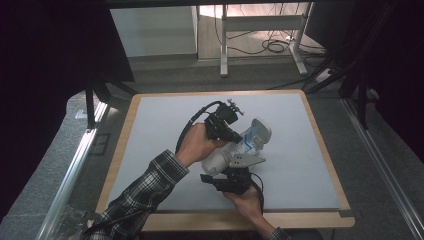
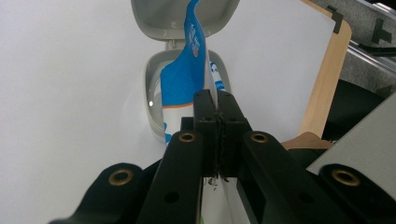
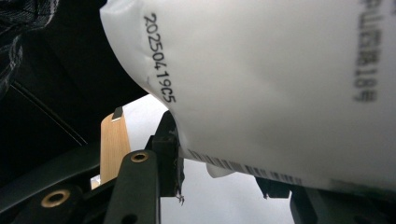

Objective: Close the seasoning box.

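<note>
A white pouch (image 1: 220,159) with a blue printed end (image 2: 180,79) is held between both grippers above the mat. My left gripper (image 2: 217,100) is shut on the pouch's thin sealed edge. The blue end hangs into a small grey box (image 2: 153,81) whose hinged lid (image 2: 156,18) stands open. In the high view the left gripper (image 1: 236,135) comes from the upper left and the box (image 1: 260,130) lies just beyond it. My right gripper (image 3: 218,158) clamps the pouch's white printed side (image 3: 280,79) from below, near a date code and barcode. It shows as the right gripper (image 1: 234,175) in the high view.
A pale grey mat (image 1: 165,125) covers a wooden table (image 1: 310,220). Beyond the far edge are dark floor, a white desk frame (image 1: 260,22) and loose cables (image 1: 272,46). Dark stands flank the table on both sides.
</note>
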Action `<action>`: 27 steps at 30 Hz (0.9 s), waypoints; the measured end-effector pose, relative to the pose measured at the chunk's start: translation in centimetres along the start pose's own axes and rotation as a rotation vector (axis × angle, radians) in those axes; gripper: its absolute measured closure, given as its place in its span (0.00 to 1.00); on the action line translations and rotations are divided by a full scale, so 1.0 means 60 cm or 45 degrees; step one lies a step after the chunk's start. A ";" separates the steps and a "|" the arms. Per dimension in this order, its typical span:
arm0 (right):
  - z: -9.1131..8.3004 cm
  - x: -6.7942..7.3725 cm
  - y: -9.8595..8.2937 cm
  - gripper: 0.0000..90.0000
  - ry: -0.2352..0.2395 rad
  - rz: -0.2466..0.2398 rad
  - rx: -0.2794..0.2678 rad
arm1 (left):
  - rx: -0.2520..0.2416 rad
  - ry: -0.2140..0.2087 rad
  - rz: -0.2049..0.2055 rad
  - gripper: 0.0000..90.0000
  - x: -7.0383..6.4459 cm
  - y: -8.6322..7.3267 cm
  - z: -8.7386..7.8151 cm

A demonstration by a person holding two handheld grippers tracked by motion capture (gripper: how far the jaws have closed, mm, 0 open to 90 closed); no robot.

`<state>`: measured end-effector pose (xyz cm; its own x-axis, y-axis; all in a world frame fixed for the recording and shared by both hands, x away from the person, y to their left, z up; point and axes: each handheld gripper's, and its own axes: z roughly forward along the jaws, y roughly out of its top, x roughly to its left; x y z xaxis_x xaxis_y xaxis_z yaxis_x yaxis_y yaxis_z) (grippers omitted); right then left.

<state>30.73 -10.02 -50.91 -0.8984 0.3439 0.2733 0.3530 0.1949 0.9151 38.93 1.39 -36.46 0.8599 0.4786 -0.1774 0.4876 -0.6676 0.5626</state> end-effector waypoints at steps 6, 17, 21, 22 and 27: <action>0.000 0.002 0.002 0.65 0.009 0.016 -0.001 | 0.007 0.002 0.007 0.99 0.000 0.002 0.002; -0.001 0.002 0.005 0.65 0.013 0.008 -0.012 | 0.024 0.004 0.009 0.99 0.000 0.007 0.003; -0.001 0.002 0.006 0.65 0.014 0.003 -0.012 | 0.026 0.004 0.009 0.99 0.000 0.008 0.004; -0.001 0.002 0.007 0.65 0.019 0.009 -0.013 | 0.027 0.004 0.010 0.99 0.000 0.008 0.004; -0.002 0.002 0.008 0.65 0.022 0.009 -0.016 | 0.033 0.004 0.010 0.98 0.000 0.010 0.005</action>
<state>30.74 -9.98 -50.40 -0.9001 0.3296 0.2848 0.3564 0.1812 0.9166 39.23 0.84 -36.35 0.8633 0.4751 -0.1700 0.4844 -0.6859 0.5430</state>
